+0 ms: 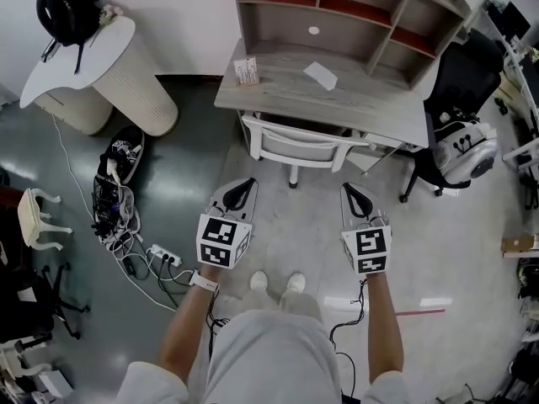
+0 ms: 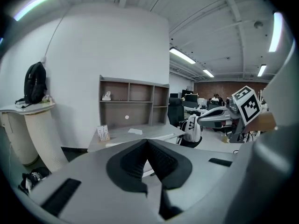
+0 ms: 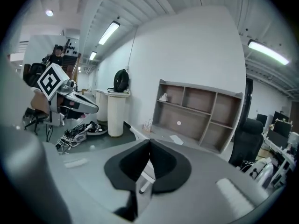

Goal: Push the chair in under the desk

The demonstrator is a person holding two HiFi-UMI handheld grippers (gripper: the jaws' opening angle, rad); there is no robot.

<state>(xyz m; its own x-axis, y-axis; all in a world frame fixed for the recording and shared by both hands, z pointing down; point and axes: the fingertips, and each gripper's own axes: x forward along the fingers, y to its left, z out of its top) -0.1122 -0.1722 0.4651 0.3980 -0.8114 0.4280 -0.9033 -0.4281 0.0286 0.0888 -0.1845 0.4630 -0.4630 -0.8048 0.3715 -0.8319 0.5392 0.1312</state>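
Observation:
A white chair stands with its seat partly under the grey wooden desk, its backrest toward me. The desk carries a shelf unit and a sheet of paper. My left gripper and right gripper hover side by side over the floor, a short way in front of the chair back and touching nothing. Both are shut and empty. In the left gripper view the closed left gripper points at the desk. The right gripper also aims at the desk.
A black office chair with a white object beside it stands right of the desk. At left are a white pedestal table with a black backpack, shoes, tangled cables and a power strip. My feet are on the floor.

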